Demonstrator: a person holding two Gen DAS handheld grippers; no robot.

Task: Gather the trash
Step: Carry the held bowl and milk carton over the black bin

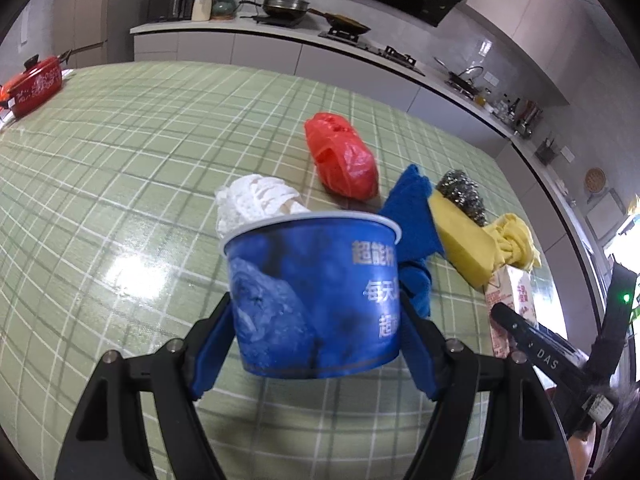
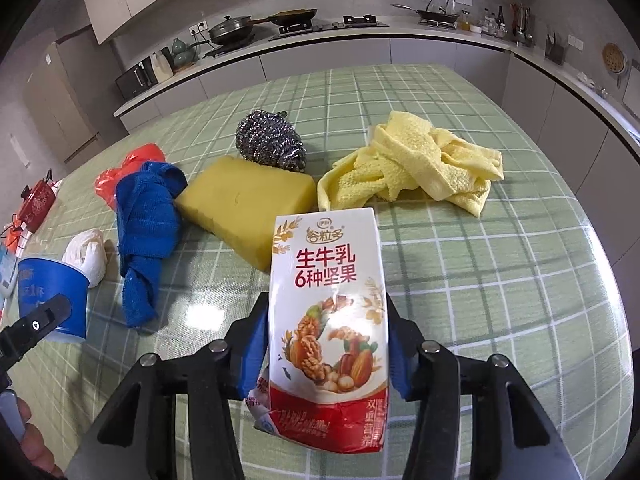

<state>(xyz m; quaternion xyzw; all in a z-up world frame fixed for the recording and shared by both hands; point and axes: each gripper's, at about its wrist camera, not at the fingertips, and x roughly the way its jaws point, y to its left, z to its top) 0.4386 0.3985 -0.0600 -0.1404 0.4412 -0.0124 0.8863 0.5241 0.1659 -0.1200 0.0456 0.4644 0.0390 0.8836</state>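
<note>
My left gripper (image 1: 316,312) is shut on a blue paper cup (image 1: 316,296), held upright above the green checked table (image 1: 120,140); the cup also shows in the right wrist view (image 2: 54,296). My right gripper (image 2: 326,320) is shut on a white and red milk carton (image 2: 328,312), held upright; the carton shows at the right in the left wrist view (image 1: 510,304). On the table lie a crumpled white tissue (image 1: 256,200), a red plastic bag (image 1: 344,158), a blue cloth (image 2: 146,232), a yellow sponge (image 2: 250,200), a steel scourer (image 2: 270,140) and a yellow cloth (image 2: 416,164).
A red pot (image 1: 34,84) stands at the table's far left edge. A kitchen counter (image 1: 280,36) with pans, a kettle and a hob runs behind the table.
</note>
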